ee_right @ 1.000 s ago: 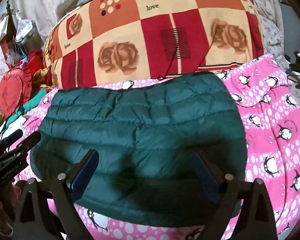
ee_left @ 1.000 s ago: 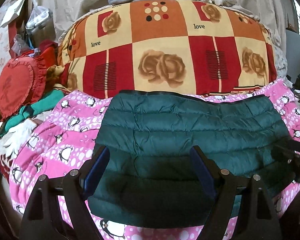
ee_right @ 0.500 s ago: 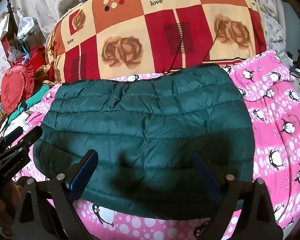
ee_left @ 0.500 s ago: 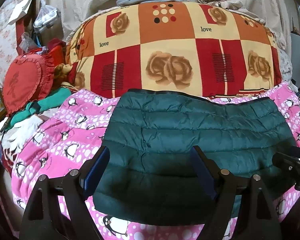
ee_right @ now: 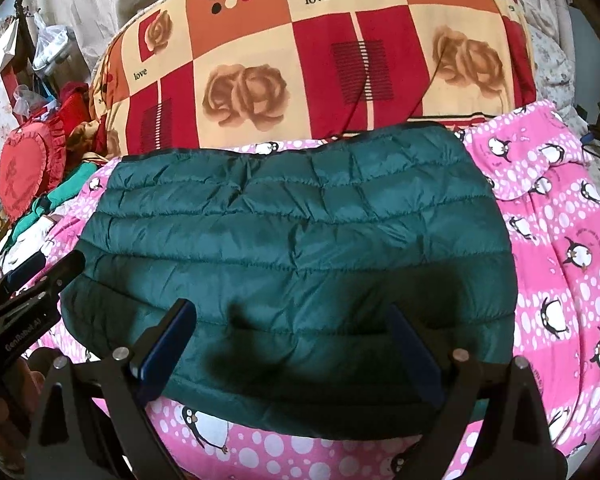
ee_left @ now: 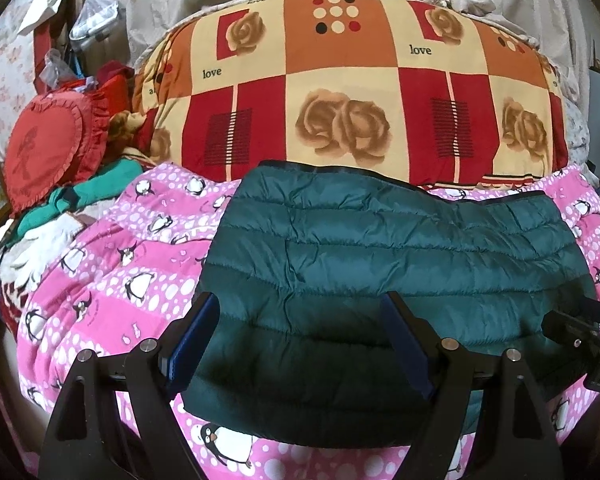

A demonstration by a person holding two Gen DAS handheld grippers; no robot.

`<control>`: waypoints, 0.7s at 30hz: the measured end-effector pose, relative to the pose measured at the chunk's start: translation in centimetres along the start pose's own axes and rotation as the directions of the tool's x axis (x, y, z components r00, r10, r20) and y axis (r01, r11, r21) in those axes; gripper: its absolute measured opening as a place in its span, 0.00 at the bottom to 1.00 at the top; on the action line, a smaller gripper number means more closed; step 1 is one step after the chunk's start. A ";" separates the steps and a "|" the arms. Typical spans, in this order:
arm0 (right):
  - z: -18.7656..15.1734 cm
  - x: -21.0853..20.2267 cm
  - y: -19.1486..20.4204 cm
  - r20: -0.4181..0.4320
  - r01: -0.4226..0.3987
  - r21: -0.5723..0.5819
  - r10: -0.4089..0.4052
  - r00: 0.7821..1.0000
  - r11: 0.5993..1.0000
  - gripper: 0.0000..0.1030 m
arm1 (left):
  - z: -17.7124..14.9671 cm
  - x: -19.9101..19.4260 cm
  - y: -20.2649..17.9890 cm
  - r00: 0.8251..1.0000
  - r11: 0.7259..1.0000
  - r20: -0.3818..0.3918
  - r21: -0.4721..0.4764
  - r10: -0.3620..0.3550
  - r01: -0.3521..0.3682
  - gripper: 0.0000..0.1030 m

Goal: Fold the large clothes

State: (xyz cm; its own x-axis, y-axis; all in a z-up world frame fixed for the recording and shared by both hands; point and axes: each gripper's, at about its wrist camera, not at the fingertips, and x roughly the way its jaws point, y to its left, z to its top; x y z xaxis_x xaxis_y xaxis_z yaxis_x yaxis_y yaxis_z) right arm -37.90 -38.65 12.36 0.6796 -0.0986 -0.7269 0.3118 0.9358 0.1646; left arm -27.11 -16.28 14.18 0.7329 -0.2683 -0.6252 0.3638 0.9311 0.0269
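A dark green quilted jacket (ee_left: 380,256) is lying folded into a wide, puffy block on a pink blanket (ee_left: 112,280) printed with penguins and white dots. Its shiny fabric is showing horizontal stitched channels and small wrinkles, and its near edge is curving down in shadow. From the right wrist view, the jacket (ee_right: 292,240) is filling the middle of the blanket (ee_right: 560,248).

The left hand-held gripper (ee_left: 300,340) is hovering over the near left part of the jacket with its blue-padded jaws spread wide and nothing between them. The right hand-held gripper (ee_right: 292,344) is hanging over the near edge as well, jaws wide apart and gripping nothing.

Behind the jacket, a large rounded bundle of bedding (ee_left: 352,92) is standing, patterned in red, orange and cream squares with brown roses and the word "love". To the left, a red heart-shaped cushion (ee_left: 44,152) with a frilled edge is leaning against a heap of clothes (ee_left: 80,200). A clear plastic bag (ee_left: 94,24) is hanging further back.
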 end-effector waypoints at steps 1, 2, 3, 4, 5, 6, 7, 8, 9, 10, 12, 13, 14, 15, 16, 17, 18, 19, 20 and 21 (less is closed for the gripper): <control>0.0 0.0 0.0 -0.001 0.000 0.000 0.000 1.000 1.000 0.95 | 0.0 0.1 0.0 1.000 1.000 -0.004 -0.003 0.001 -0.001 0.38; -0.1 0.1 0.0 -0.002 0.001 0.000 -0.001 1.000 1.000 0.95 | 0.0 0.1 0.1 1.000 1.000 -0.006 -0.004 -0.001 0.001 0.38; -0.1 0.1 0.0 -0.003 0.005 -0.001 -0.005 1.000 1.000 0.95 | -0.1 0.1 0.0 1.000 1.000 -0.008 -0.005 -0.003 0.003 0.38; -0.1 0.1 0.0 -0.002 0.010 -0.002 -0.010 1.000 1.000 0.95 | -0.1 0.1 0.0 1.000 1.000 -0.010 -0.007 -0.003 0.003 0.38; -0.1 0.1 0.1 0.000 0.019 -0.004 -0.019 1.000 1.000 0.95 | -0.1 0.2 0.0 1.000 1.000 -0.015 -0.010 -0.007 0.007 0.38; -0.2 0.1 0.1 0.002 0.026 -0.006 -0.026 1.000 1.000 0.95 | -0.2 0.2 0.0 1.000 1.000 -0.018 -0.013 -0.010 0.010 0.38; -0.2 0.1 0.1 0.004 0.033 -0.008 -0.033 0.999 0.999 0.95 | -0.2 0.3 0.0 1.000 1.000 -0.023 -0.018 -0.015 0.014 0.38; -0.2 0.0 0.2 0.005 0.038 -0.008 -0.038 0.999 0.999 0.95 | -0.2 0.3 0.1 0.999 1.000 -0.027 -0.022 -0.018 0.018 0.38; -0.2 0.0 0.2 0.007 0.043 -0.008 -0.043 0.999 0.999 0.95 | -0.2 0.4 0.1 0.999 0.999 -0.032 -0.027 -0.022 0.021 0.38; -0.2 0.0 0.2 0.008 0.046 -0.008 -0.046 0.999 0.999 0.95 | -0.2 0.4 0.1 0.999 0.999 -0.037 -0.031 -0.023 0.022 0.38; -0.2 0.0 0.2 0.010 0.048 -0.007 -0.048 0.999 0.999 0.96 | -0.2 0.5 0.0 0.999 0.999 -0.040 -0.035 -0.027 0.025 0.38; -0.2 0.0 0.1 0.010 0.050 -0.006 -0.050 0.999 0.999 0.96 | -0.2 0.5 0.0 0.999 0.999 -0.041 -0.035 -0.028 0.026 0.38; -0.2 0.0 0.1 0.010 0.052 -0.004 -0.052 0.999 0.999 0.96 | -0.2 0.5 0.0 0.999 0.999 -0.041 -0.035 -0.027 0.026 0.38; -0.2 0.1 0.1 0.009 0.054 -0.002 -0.054 0.998 0.999 0.96 | -0.2 0.5 0.0 0.999 0.999 -0.041 -0.036 -0.027 0.026 0.38; -0.2 0.1 0.1 0.008 0.057 0.000 -0.057 0.998 0.998 0.96 | -0.2 0.5 0.0 0.999 0.999 -0.040 -0.036 -0.028 0.026 0.38; -0.2 0.1 0.1 0.007 0.060 0.003 -0.060 0.998 0.998 0.96 | -0.2 0.5 0.0 0.999 0.999 -0.040 -0.036 -0.028 0.027 0.38; -0.3 0.1 0.1 0.007 0.063 0.006 -0.063 0.998 0.998 0.96 | -0.2 0.5 0.0 0.999 0.999 -0.040 -0.035 -0.028 0.026 0.38; -0.3 0.2 0.0 0.006 0.068 0.011 -0.068 0.998 0.998 0.96 | -0.2 0.4 -0.1 0.999 0.999 -0.037 -0.034 -0.027 0.025 0.38; -0.3 0.2 0.1 0.005 0.072 0.016 -0.072 0.997 0.997 0.96 | -0.2 0.4 -0.1 0.999 0.999 -0.037 -0.033 -0.026 0.025 0.38; -0.3 0.2 0.0 0.005 0.074 0.020 -0.074 0.997 0.997 0.96 | -0.2 0.4 -0.1 0.999 0.999 -0.037 -0.031 -0.025 0.024 0.38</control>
State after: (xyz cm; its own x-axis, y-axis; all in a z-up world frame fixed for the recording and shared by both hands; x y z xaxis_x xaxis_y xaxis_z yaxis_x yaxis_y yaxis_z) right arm -37.95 -38.53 12.06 0.6581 -0.1692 -0.7337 0.3741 0.9191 0.1236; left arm -27.00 -16.47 13.75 0.7020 -0.2821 -0.6539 0.3630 0.9317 -0.0123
